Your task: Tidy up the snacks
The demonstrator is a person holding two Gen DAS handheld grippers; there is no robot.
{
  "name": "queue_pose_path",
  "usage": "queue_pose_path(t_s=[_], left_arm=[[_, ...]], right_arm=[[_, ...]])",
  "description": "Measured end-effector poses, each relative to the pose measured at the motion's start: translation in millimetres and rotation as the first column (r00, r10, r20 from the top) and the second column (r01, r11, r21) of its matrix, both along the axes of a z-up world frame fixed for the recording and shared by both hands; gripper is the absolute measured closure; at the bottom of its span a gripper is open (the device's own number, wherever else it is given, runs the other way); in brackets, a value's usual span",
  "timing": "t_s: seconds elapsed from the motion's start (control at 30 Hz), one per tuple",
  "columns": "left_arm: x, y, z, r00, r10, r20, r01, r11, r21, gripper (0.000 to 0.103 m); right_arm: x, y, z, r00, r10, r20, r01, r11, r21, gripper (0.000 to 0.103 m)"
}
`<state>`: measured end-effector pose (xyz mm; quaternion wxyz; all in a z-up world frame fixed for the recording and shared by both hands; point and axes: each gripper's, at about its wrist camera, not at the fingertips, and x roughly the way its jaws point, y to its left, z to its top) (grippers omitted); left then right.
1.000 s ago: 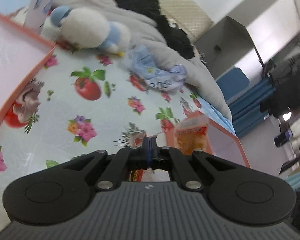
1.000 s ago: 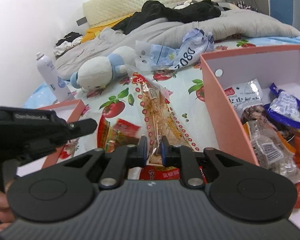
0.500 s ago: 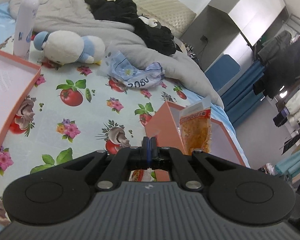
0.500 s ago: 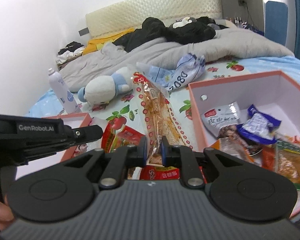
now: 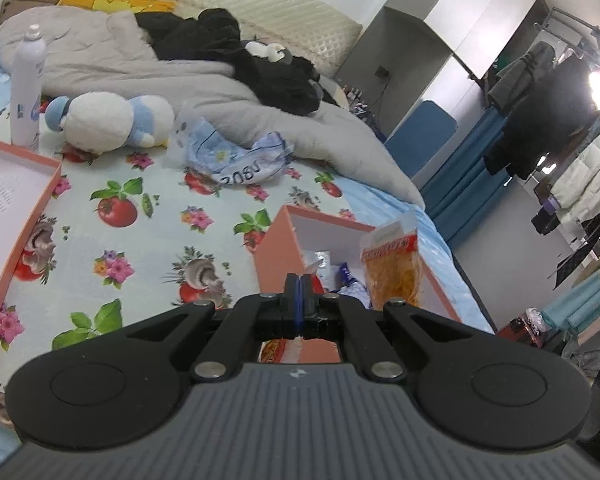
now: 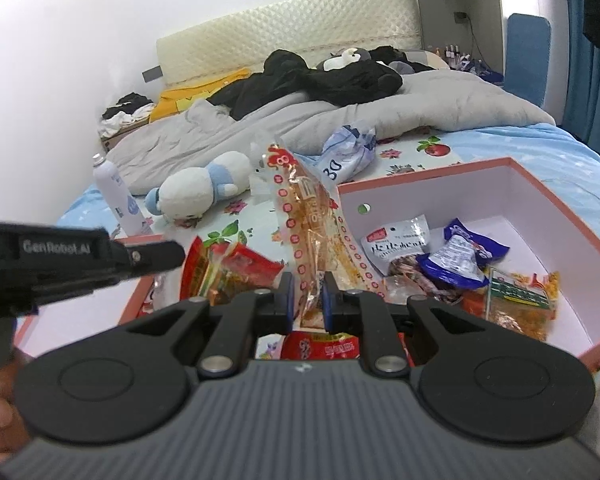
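Long clear snack bag (image 6: 312, 240) with a red-dot border and orange crispy contents is pinched at its lower end by the right gripper (image 6: 306, 298), fingers clamped on the crinkled plastic so the bag stands up and leans toward the pink box (image 6: 540, 196); held high like this it likely clears the box wall for a drop-in. From the left wrist view the same bag (image 5: 392, 268) hangs over the box's open top. Box already holds several packets: a white one with red label (image 6: 396, 240), a blue-and-white one (image 6: 460, 256), an orange one with green label (image 6: 516, 300). Left gripper (image 5: 299, 296) is pressed together with nothing between its fingers as far as I can tell, parked beside the box. A red snack pack (image 6: 228, 272) lies below it, by the box lid (image 5: 8, 200). Beyond, on the fruit-print sheet (image 5: 140, 240): plush toy (image 5: 108, 124), spray bottle (image 5: 28, 84), crumpled blue wrapper (image 5: 236, 156).
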<state>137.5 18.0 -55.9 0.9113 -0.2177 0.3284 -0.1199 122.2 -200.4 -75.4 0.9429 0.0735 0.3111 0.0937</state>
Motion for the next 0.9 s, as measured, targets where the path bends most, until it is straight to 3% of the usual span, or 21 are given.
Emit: queue_pose_path(t_s=[0.6,0.9], left_arm=[[21.5,-92.1,40.6,0.987,-0.154,0.048,0.153,0.988,0.009,0.103],[72.6,-141.7,19.1,0.978,-0.206,-0.010,0.206,0.978,0.023,0.103]], right_arm=[[-14.2,-87.0,18.1,0.992,-0.122,0.026,0.123,0.992,-0.033,0.086],[11.2,-116.6,3.8,0.988,-0.155,-0.011,0.154,0.986,-0.061,0.086]])
